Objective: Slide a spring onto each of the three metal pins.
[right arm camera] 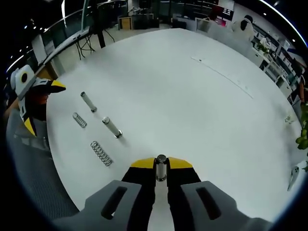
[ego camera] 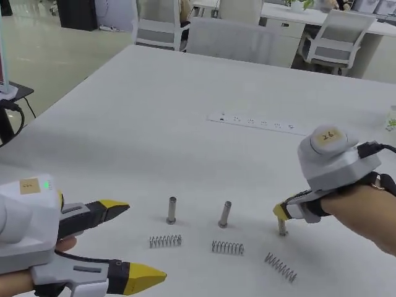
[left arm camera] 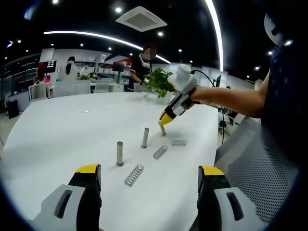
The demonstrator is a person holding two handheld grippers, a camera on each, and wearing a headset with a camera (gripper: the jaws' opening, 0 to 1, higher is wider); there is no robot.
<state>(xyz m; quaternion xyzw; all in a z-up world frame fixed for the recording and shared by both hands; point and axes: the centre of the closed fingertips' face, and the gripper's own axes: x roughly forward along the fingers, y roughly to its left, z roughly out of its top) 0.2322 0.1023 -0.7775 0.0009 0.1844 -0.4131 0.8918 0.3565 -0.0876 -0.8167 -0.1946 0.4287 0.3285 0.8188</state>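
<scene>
Three short metal pins stand upright in a row on the white table (ego camera: 185, 111): the left pin (ego camera: 171, 210), the middle pin (ego camera: 224, 214) and the right pin (ego camera: 282, 228). A spring lies flat in front of each: the left spring (ego camera: 165, 241), the middle spring (ego camera: 228, 248), the right spring (ego camera: 280, 267). My right gripper (ego camera: 280, 213) is shut on the right pin (right arm camera: 160, 169), whose top shows between the yellow tips. My left gripper (ego camera: 133, 241) hovers open at the near left, nothing between its fingers, short of the left spring (left arm camera: 134, 174).
A white power strip (ego camera: 257, 123) lies across the table beyond the pins. Office chairs (ego camera: 328, 40) stand at the far edge. A potted plant (left arm camera: 159, 81) sits at the table's far end, with a person behind it.
</scene>
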